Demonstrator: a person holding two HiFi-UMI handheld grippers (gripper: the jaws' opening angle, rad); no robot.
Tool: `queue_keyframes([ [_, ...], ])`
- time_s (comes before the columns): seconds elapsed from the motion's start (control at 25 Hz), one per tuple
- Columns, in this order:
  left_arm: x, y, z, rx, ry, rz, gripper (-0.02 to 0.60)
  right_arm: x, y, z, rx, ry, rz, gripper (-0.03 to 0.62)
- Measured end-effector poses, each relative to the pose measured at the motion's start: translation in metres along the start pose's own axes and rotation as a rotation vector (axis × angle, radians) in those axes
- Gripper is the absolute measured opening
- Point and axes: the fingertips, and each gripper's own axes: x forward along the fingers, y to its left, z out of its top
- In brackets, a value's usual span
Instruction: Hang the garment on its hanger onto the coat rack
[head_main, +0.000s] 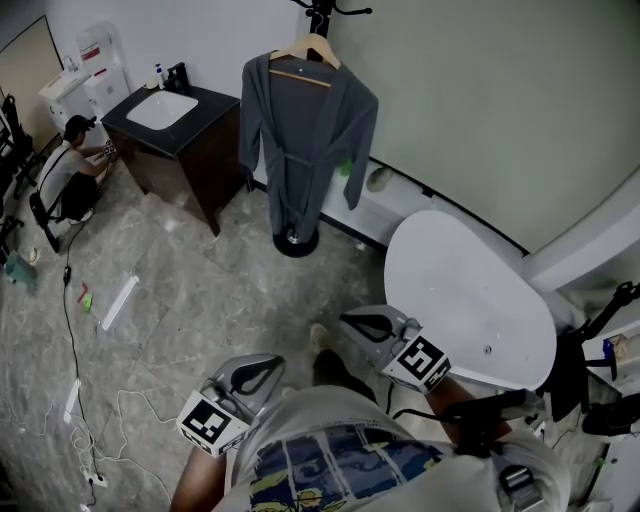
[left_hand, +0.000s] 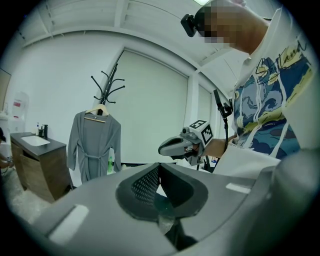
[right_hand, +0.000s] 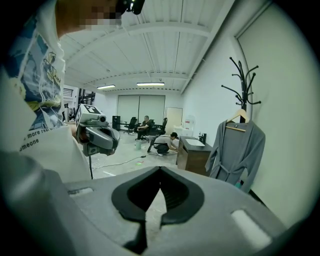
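Robe (head_main: 305, 140) on hanger (head_main: 308, 50) hangs from coat rack (head_main: 318, 12); left gripper (head_main: 276, 362), right gripper (head_main: 348, 318) both closed, empty.

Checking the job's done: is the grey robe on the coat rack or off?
On: the robe hangs from its wooden hanger on the rack.

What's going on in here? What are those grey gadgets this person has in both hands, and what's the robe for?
A person holds a two-jaw tool in each hand: the left gripper and the right gripper, both shut with nothing in them. Across the floor, the grey robe already hangs on its wooden hanger on the black coat rack by the wall, so the hanging looks done. Another person crouches beside a dark sink cabinet.
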Motion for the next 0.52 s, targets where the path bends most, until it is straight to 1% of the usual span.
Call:
queue_keyframes([
  [0.12, 0.001, 0.003, 0.000, 0.007, 0.007, -0.006, 0.003, 0.002, -0.004, 0.000, 0.000, 0.007, 0.001, 0.002],
  [0.36, 0.010, 0.012, 0.007, -0.004, 0.007, -0.006, 0.003, 0.008, -0.022, 0.003, -0.009, 0.014, -0.002, 0.002],
  [0.52, 0.016, 0.024, 0.009, 0.031, 0.016, -0.011, 0.003, 0.016, -0.038, 0.003, -0.021, 0.023, -0.010, 0.002],
])
